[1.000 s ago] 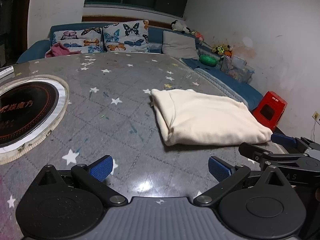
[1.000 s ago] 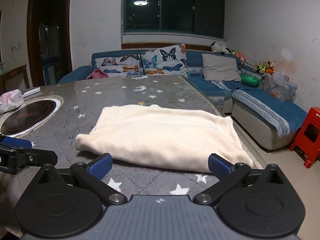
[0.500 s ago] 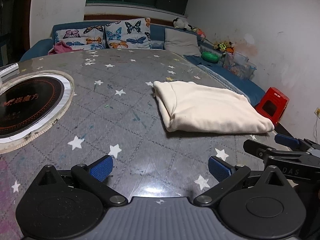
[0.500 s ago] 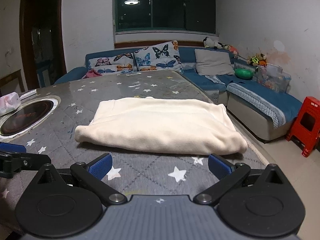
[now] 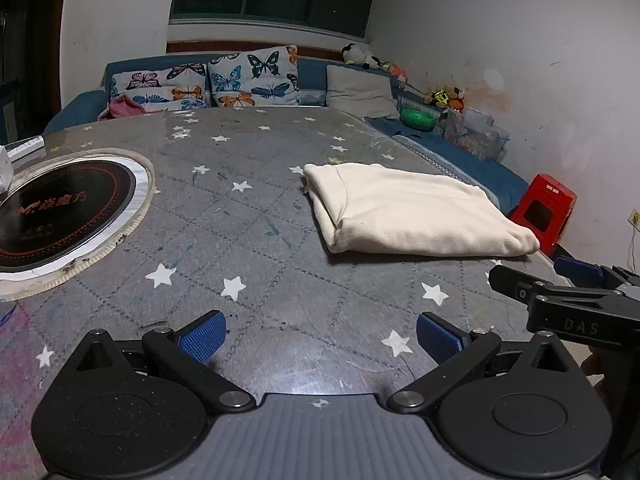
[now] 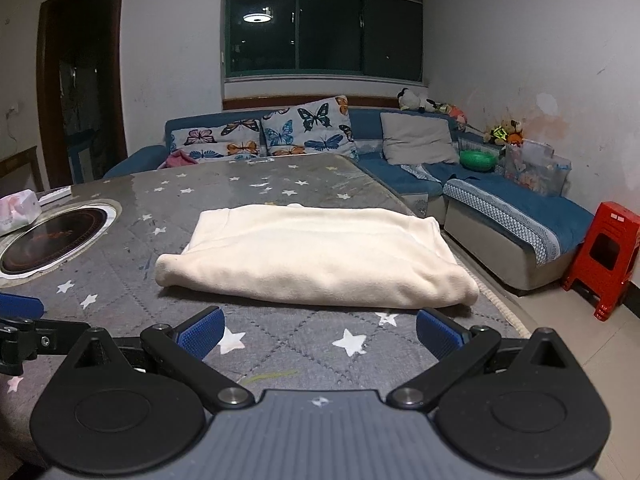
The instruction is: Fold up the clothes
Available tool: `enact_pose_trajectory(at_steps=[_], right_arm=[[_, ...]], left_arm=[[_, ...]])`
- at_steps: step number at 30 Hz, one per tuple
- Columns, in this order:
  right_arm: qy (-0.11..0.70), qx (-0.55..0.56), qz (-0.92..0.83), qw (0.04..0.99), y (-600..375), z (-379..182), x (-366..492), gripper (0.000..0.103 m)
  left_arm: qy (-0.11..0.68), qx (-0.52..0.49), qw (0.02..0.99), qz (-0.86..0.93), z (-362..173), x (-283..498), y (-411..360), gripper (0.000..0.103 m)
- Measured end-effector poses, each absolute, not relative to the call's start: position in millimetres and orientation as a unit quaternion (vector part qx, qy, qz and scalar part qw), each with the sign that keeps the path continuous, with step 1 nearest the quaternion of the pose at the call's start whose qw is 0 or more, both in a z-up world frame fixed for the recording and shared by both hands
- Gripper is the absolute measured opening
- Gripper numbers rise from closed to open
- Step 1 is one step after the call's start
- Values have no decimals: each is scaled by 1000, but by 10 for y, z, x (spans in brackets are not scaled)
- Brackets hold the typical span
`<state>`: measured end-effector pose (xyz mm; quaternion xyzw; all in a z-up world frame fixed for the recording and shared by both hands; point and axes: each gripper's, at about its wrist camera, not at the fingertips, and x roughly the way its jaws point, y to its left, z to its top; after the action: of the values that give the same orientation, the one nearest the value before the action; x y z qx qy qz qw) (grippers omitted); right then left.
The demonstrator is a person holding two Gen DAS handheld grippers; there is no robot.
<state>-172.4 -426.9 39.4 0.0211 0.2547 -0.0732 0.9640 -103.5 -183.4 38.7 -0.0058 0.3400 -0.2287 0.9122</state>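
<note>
The cloth (image 6: 316,256) lies folded by the table's (image 6: 280,184) right edge; nothing touches it. The left claw (image 5: 320,334) and right claw (image 6: 318,330) are both wide open; both are empty.

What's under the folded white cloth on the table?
The folded cream cloth lies flat on the grey star-patterned table cover. Only that cover shows around its edges. Whether anything is tucked underneath or between its layers is hidden.

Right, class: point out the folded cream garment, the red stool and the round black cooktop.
folded cream garment (image 6: 316,258), right wrist view, middle of its top layer
red stool (image 6: 608,254), right wrist view, front face
round black cooktop (image 5: 60,212), left wrist view, glass centre
</note>
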Motion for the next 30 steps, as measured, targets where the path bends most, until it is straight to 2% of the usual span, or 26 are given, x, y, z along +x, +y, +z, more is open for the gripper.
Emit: enact_pose_trajectory(at_steps=[30], right_arm=[[263,15,-50,963,-4101,381,-2000,103]], left_arm=[[310,-3,923,-227,431,-1405,-1766,103]])
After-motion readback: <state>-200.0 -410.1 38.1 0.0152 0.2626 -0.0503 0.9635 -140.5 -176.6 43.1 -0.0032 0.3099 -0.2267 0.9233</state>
